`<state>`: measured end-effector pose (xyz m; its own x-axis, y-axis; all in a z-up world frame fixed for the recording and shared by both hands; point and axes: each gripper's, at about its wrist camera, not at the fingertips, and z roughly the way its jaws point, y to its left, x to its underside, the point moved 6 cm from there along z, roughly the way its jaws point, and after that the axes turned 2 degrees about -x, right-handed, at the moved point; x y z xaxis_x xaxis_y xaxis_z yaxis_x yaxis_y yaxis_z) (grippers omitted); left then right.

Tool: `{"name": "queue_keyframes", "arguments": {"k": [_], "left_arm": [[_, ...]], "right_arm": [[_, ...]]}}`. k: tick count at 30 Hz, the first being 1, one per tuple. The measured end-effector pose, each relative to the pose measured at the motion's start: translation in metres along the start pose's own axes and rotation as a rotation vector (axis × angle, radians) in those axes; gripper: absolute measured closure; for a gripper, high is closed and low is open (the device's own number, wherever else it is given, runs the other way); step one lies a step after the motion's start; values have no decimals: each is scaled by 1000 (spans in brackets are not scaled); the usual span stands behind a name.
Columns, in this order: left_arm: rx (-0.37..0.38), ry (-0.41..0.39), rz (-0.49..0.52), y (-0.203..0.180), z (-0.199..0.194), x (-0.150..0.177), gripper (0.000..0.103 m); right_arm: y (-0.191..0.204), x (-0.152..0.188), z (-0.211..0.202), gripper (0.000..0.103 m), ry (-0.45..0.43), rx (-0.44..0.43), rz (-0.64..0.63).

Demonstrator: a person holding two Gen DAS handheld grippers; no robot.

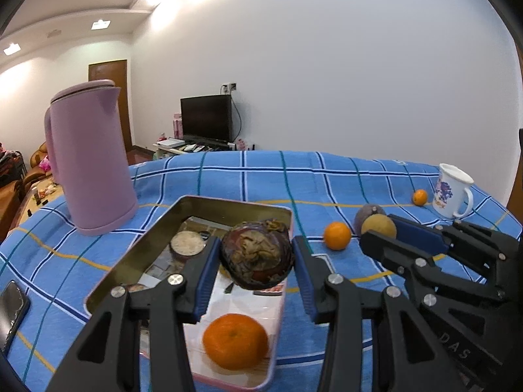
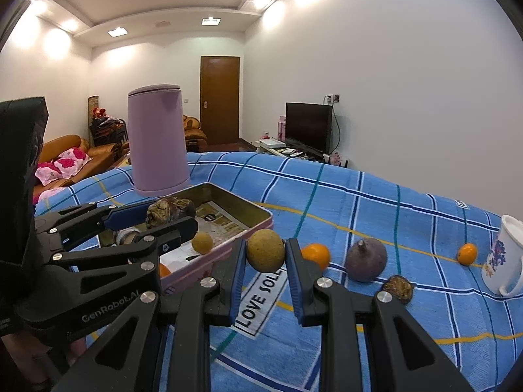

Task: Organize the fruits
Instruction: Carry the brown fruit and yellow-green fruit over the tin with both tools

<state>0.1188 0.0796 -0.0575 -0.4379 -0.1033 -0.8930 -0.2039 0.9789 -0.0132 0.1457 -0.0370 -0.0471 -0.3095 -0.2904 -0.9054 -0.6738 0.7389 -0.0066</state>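
Left gripper [image 1: 256, 261] clamps a wrinkled dark fruit [image 1: 257, 254] above the tin tray [image 1: 130, 261], right gripper [image 2: 265, 258] pinches a small tan fruit [image 2: 265, 251] beside it; either round fruit may slip and roll across the cloth.

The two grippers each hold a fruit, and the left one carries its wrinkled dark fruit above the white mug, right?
Not quite. The left gripper does carry the wrinkled dark fruit, but above the metal tin, not the white mug, which stands far off by the table's edge. The left wrist view shows it. The right gripper does hold a round tan fruit.
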Motion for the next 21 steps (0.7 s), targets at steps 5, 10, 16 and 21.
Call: {"name": "queue_keyframes", "arguments": {"k": [5,10,16,21], "left_arm": [[-20,12,-16,14,2,1,57],[-46,23,-45,33,5,1,57],[-86,41,-76,55,10,1,57],[-117,61,-95,70,16,3,57]], "right_arm": [[13,-4,8,77,5,-23,-24],[24,-6,16,77,14,-43,-42],[35,-11,27,77,26,-78,-41],[48,-15,37,77,38,-100,-56]]}}
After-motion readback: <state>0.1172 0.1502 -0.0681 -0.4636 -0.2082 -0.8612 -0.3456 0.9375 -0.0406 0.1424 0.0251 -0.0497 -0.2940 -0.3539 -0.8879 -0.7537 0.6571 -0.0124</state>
